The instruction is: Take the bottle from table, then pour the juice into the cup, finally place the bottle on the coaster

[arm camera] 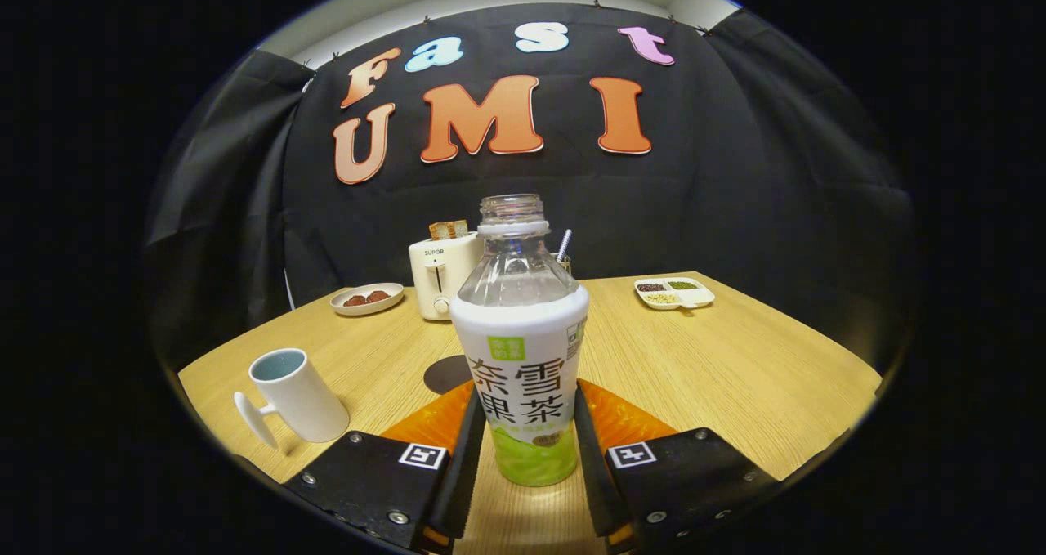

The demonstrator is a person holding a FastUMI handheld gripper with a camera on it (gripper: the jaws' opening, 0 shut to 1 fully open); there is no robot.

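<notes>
None of the three steps looked finished: the bottle (pixel 523 351) stood upright on the desk (pixel 719 367) between my jaws, uncapped, and I could not tell whether both fingers were pressing its sides or just beside them. My gripper (pixel 524 445) was closed down to about the bottle's width around its lower half. Lifting, pouring into the cup (pixel 296 395) off to the left, and setting it on the dark coaster (pixel 445 373) just behind were, I judged, all left to do.
</notes>
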